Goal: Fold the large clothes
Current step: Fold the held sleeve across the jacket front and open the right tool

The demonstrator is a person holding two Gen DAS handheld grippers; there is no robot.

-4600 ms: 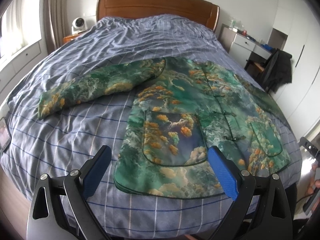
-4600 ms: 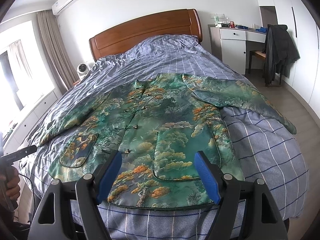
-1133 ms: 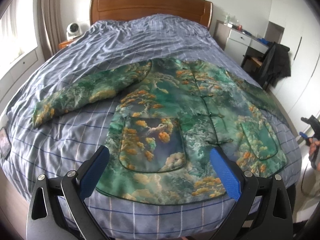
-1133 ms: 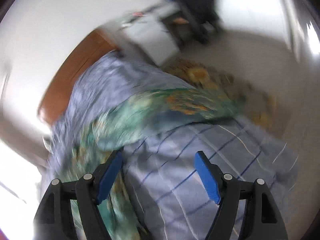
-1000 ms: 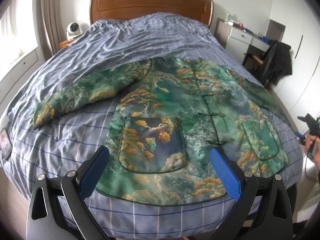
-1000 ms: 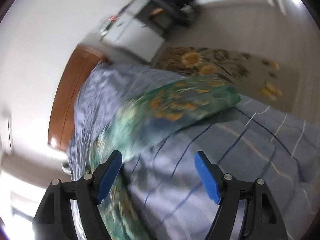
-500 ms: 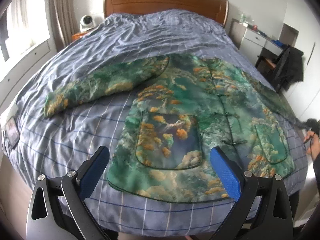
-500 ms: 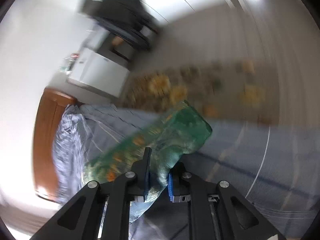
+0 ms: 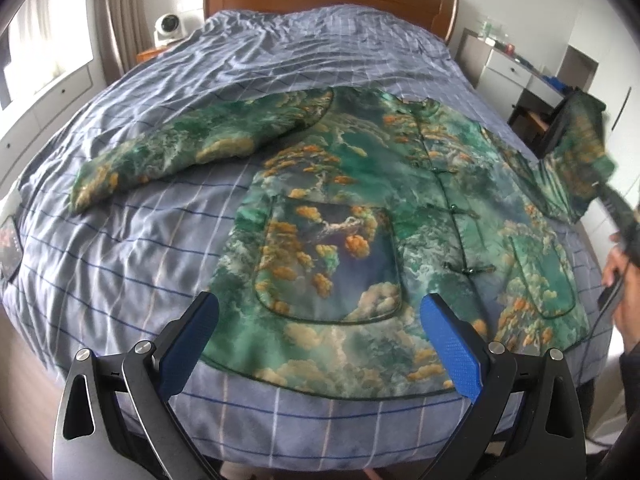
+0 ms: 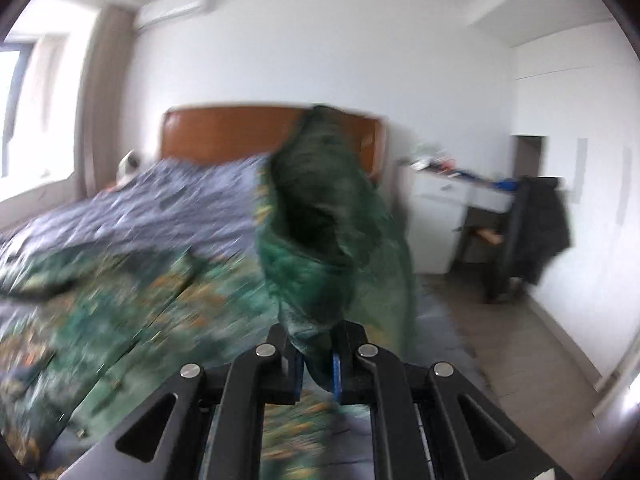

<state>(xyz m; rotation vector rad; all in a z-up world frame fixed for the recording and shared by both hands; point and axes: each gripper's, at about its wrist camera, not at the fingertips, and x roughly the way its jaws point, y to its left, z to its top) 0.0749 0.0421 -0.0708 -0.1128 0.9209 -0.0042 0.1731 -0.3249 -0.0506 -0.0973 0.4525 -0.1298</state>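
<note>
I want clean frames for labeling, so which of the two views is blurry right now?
Right wrist view: motion-smeared over the jacket and bed. Left wrist view: mostly sharp, fisheye-bent, with only the lifted sleeve blurred.

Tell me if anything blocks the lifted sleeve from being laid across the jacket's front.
Nothing visible does. The right gripper is shut on the sleeve, raised off the bed at the jacket's far side. The jacket front lies flat and bare, and the open left gripper hovers short of its hem.
</note>
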